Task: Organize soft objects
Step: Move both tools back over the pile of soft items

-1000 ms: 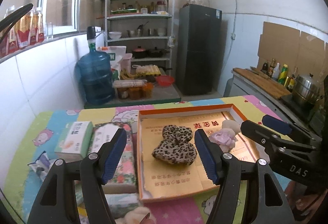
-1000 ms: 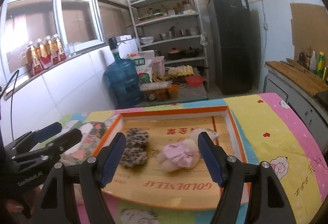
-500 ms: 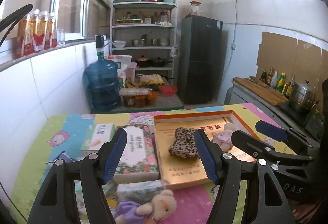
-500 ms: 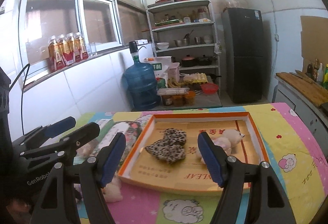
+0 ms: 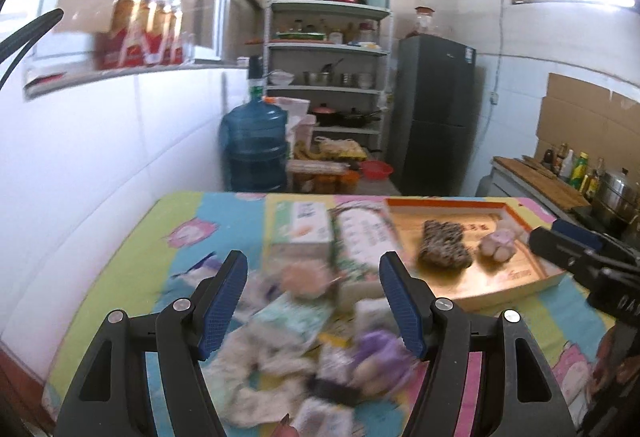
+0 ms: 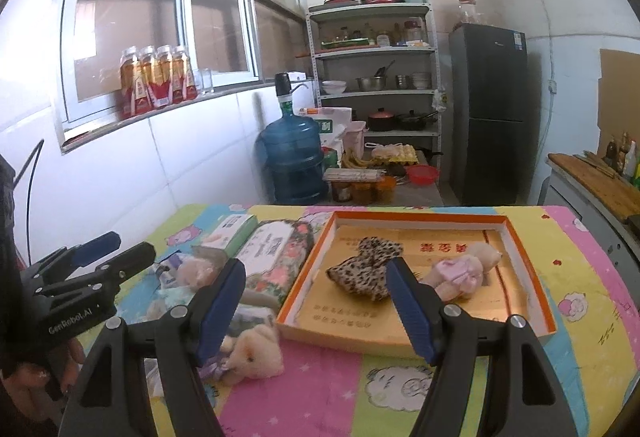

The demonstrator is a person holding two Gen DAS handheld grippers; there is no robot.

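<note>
Since the earlier frames both grippers have drawn back and to the left, so the orange tray [image 5: 516, 287] now sits to the right in the left wrist view and a heap of soft things has come under the left gripper [image 5: 312, 303]. From the left wrist, this gripper points forward and slightly down over the worktop [image 5: 132, 277], its blue fingers [image 5: 224, 301] standing wide apart with nothing between them. Below them the pile is much blurred: a purple soft toy [image 5: 378, 355] and pale cloth can be guessed, but the smaller pieces I cannot make out. A leopard-print bow [image 5: 442, 245] and a pink plush toy [image 5: 500, 243] lie inside the tray, and the right gripper [image 5: 588, 257] enters at the right edge, cut off. From the right wrist, the right gripper [image 6: 316, 307] also tilts gently down, fingers [image 6: 408, 307] open and empty, above the near edge of the tray [image 6: 536, 277]. The bow [image 6: 366, 269] lies with its long axis running diagonally from near to far; the plush toy [image 6: 464, 271] lies beside it, head toward the right. Left of the tray, a beige toy bear [image 6: 252, 355] is partly hidden behind the left finger, and the left gripper [image 6: 100, 257] shows at the left edge.
</note>
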